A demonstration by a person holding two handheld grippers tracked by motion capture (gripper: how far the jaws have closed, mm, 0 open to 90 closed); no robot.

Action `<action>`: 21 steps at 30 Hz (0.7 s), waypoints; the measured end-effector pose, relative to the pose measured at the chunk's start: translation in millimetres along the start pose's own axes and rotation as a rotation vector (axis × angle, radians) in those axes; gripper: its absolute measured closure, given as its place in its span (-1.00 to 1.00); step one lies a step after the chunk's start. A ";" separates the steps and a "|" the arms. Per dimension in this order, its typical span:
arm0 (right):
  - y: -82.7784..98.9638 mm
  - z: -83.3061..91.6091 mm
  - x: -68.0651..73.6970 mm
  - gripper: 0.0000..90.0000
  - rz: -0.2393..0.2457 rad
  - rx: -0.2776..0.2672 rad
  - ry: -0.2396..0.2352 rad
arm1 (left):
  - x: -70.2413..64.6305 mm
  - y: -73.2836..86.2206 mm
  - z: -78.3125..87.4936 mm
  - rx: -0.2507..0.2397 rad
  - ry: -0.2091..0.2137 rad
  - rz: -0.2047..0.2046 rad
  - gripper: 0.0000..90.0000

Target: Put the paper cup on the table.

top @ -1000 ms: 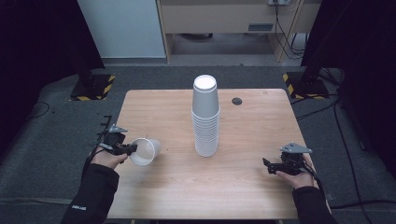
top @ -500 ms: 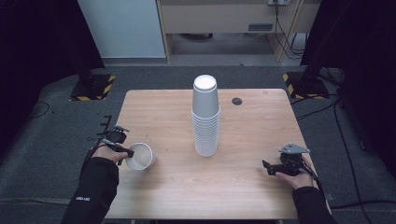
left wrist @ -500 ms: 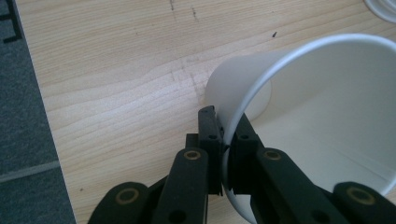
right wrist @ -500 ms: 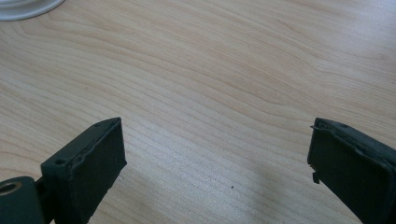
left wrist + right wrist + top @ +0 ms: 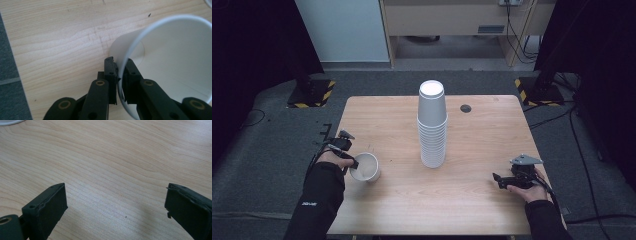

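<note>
High view: left gripper (image 5: 354, 162) at lower left of the frame, pinching the rim of a white paper cup (image 5: 366, 167) that sits mouth-up, slightly tilted, on the wooden table (image 5: 492, 135). Tall cup stack (image 5: 432, 125) at centre, well apart. Right gripper (image 5: 498, 181) at lower right (low over bare wood), holding nothing.

Left gripper view: jaws nearly closed, cup (image 5: 170, 65) wall clamped between them, one pad inside, one outside.

Right gripper view: jaws spread wide, just table (image 5: 112, 165) between them.
</note>
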State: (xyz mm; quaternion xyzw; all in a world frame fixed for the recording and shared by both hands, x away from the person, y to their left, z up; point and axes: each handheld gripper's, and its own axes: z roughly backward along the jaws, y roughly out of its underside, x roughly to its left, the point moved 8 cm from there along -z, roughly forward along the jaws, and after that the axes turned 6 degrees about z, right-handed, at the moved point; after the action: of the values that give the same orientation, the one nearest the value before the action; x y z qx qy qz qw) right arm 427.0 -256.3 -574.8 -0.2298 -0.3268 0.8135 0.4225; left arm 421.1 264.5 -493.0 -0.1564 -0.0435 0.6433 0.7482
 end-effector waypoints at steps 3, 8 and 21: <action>0.0 -0.1 -0.2 -0.90 0.000 0.001 0.000 | -3.0 -4.4 -4.3 -0.035 0.009 -0.006 0.70; 0.0 0.2 -0.8 -0.90 -0.001 -0.001 0.002 | -3.1 -8.2 -3.3 -0.111 0.020 -0.007 0.59; -0.6 2.6 -5.0 -0.90 -0.016 -0.013 0.014 | 1.8 -8.8 42.8 -0.578 0.118 -0.020 -0.25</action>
State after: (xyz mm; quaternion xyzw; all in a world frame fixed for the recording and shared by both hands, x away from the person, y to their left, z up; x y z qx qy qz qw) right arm 428.2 -261.1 -572.2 -0.2357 -0.3307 0.8064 0.4298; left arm 418.4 272.9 -450.2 -0.3998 -0.1827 0.5866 0.6802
